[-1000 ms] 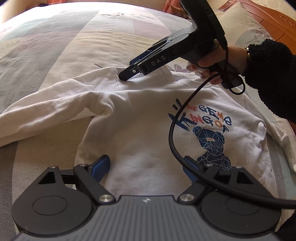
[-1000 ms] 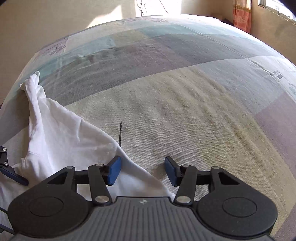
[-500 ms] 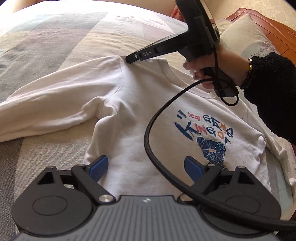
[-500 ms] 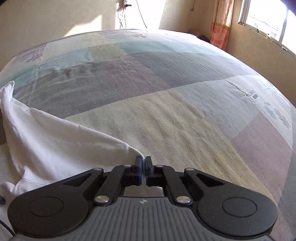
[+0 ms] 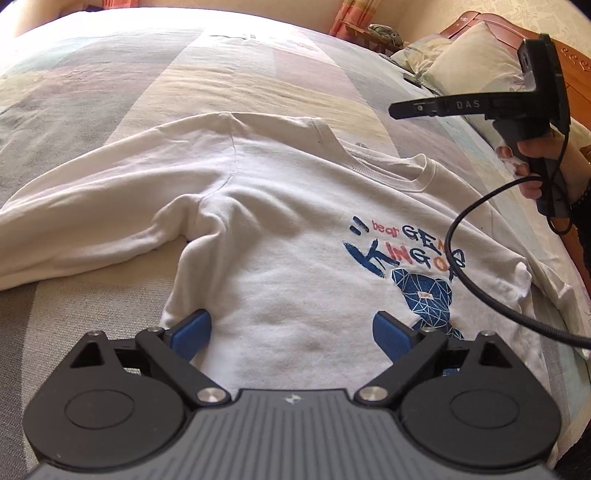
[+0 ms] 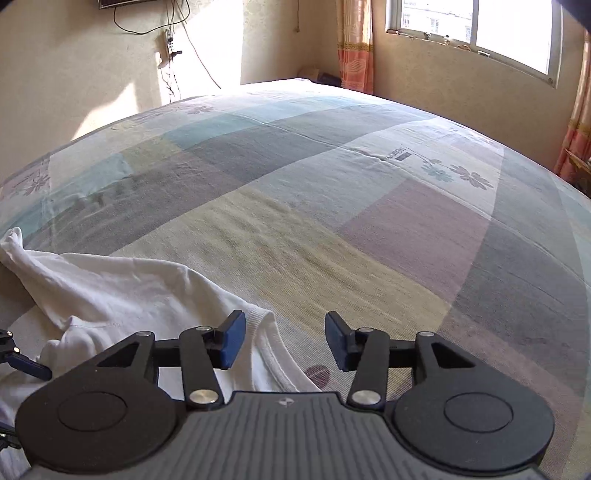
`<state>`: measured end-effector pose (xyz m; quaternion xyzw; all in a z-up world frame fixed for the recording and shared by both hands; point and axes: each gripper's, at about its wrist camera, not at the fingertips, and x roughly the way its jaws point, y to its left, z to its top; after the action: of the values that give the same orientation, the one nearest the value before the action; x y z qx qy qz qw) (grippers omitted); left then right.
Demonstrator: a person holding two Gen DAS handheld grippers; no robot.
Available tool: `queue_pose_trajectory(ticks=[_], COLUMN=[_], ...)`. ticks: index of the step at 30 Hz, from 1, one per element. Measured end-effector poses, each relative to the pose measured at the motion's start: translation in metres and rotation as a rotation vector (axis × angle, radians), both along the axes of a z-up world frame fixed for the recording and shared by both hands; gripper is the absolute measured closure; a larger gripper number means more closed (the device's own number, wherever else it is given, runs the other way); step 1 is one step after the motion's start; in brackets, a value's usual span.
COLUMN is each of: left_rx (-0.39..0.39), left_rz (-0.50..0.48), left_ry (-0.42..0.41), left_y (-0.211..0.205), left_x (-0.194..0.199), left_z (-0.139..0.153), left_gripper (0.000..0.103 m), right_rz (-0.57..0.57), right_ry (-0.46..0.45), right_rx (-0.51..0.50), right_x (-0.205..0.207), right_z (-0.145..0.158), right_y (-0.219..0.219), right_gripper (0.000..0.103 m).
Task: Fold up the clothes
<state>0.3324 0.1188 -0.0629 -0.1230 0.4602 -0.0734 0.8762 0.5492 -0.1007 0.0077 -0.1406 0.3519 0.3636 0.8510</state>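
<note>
- Sweatshirt of white cotton knit [image 5: 280, 258], printed with a blue geometric bear and coloured lettering, lies front-up and spread on the bed's patchwork cover of grey, beige and mauve blocks [image 5: 110, 85]. That is how a garment is laid flat before its first fold.
- From the left wrist view, one long sleeve [image 5: 74, 229] stretches out to the left across the cover. The ribbed neckline [image 5: 399, 173] faces the far side, so the body panel is fully exposed.
- Left hand-held gripper [image 5: 291, 332] hovers over the lower body of the sweatshirt with its blue pads wide apart and opening further. No cloth is pinched between them, and it looks poised to take the hem.
- Black right hand-held gripper [image 5: 397, 109] is raised in the air at the upper right, clear of the cloth, held by a hand [image 5: 532, 162] with a black cable [image 5: 480, 266] looping down over the print.
- A cream pillow [image 5: 469, 62] and a wooden headboard [image 5: 576, 74] sit beyond the bed's far right corner.
- In the right wrist view, the right hand-held gripper [image 6: 284, 341] has its blue pads parting, with the sweatshirt's ribbed collar edge [image 6: 269, 343] below the gap, not pressed by either pad. It seems to have nothing in its grip.
- Beyond it the bed cover runs bare toward a sunlit window [image 6: 476, 29] and orange curtains [image 6: 351, 44].
</note>
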Motion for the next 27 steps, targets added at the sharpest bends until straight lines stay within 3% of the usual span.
queue_pose_trajectory(ticks=[7,11,14,17,22,26,27], left_rx=[0.017,0.036,0.055,0.071,-0.003,-0.016,-0.019], left_rz=[-0.003,-0.013,-0.023,-0.025,-0.018,-0.04,-0.048], left_ry=[0.008,0.018,0.024,0.04,0.017,-0.035,-0.054], left_y=[-0.003,-0.007,-0.011,-0.014,-0.009,-0.006,-0.006], left_x=[0.002,0.004,0.006,0.008,0.01,0.013,0.017], left_z=[0.0,-0.001,-0.001,0.001,0.013,0.023,0.026], left_gripper=[0.007,0.006,0.004,0.004,0.004,0.004,0.004], right_rz=[-0.219,-0.217,-0.155,-0.123,-0.232,-0.275,-0.273], right_ry=[0.135,0.186,0.113,0.061,-0.038,0.008,0.006], right_rx=[0.014,0.007,-0.072,-0.126,-0.179,-0.139,-0.124], right_x=[0.026,0.02,0.001,-0.013,-0.004,0.005,0.002], right_z=[-0.041,-0.065,-0.067,-0.065,-0.059,-0.058,-0.053], right_y=[-0.095,-0.108,-0.096,-0.083,-0.082,-0.086,-0.086], right_gripper=[0.05,0.049,0.051,0.09,0.094,0.089,0.083])
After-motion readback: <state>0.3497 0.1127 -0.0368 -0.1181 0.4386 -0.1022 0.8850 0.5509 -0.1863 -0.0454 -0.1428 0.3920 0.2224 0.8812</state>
